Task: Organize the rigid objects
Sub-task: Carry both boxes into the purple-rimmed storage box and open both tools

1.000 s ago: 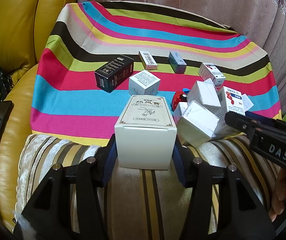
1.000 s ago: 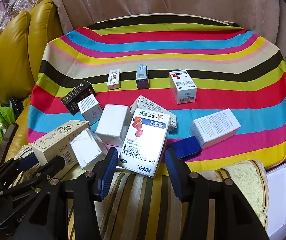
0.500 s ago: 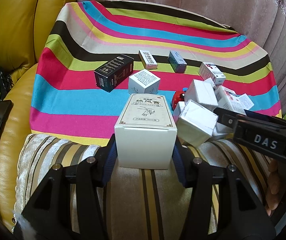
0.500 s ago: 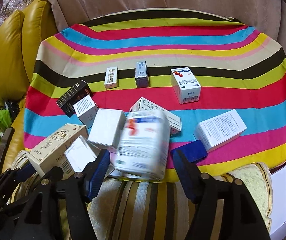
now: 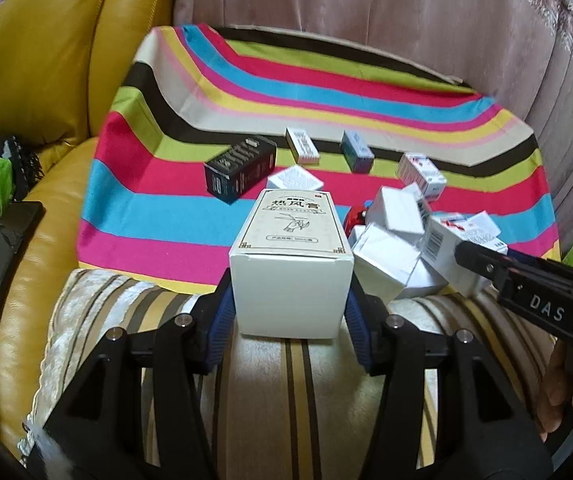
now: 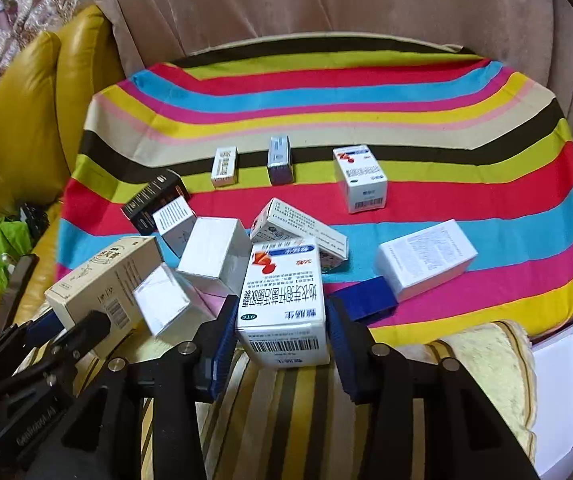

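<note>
Cream carton [image 5: 292, 258] sits clamped between my left gripper [image 5: 289, 314] pads, over the striped cushion [image 5: 246, 400]. My right gripper [image 6: 279, 338] pinches the red-and-white medicine box [image 6: 282, 304] beside the pile. I should lift both straight up, slowly, so that neighbours do not tumble.

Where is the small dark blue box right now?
In the right wrist view, the small dark blue box lies right of the right gripper, beside the white text-covered box.
</note>
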The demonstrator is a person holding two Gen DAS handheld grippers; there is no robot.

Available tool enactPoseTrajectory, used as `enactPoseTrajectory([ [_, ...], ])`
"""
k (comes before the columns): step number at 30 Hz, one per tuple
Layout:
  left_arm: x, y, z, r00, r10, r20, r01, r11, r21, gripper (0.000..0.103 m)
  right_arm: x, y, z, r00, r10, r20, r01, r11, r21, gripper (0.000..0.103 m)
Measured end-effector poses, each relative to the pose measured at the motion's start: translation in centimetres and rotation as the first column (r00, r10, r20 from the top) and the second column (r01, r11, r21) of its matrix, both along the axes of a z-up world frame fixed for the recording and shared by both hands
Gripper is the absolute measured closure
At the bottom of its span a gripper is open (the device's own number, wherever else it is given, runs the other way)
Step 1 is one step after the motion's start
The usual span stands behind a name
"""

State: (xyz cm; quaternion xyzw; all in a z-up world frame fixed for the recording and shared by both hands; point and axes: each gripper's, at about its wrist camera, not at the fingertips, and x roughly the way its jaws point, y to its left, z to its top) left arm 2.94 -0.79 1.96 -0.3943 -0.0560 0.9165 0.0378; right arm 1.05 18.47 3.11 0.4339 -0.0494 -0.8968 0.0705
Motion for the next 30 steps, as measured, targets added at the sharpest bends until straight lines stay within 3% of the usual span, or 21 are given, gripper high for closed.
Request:
enactPoseTrajectory([
  [7,2.4,0.3,2.1,0.993,0.017,-0.116,-0.017,1.000,0.005,0.048,2.4,2.0,1.1,0.999,-0.004,-0.035,0.004,1.000,-0.017,0.059],
  [15,3.8,4.3,3.6,0.981,-0.109,-0.163,0.108,0.994,-0.015,0.048,6.3,6.7,2.0,0.996,-0.067,-0.060,0.065,0.997,-0.029,0.059],
  [22,4.2,9.5,4.0,0.952,-0.273,-0.136,0.279,0.960,0.026,0.048,9.5,12.9,1.6,0.980,-0.190,-0.053,0.188,0.981,-0.038,0.059],
  [30,4.5,16.0,4.7,0.896,-0.431,-0.110,0.438,0.897,0.054,0.048,12.9,19.6,0.9,0.938,-0.344,-0.042,0.343,0.939,-0.033,0.059],
])
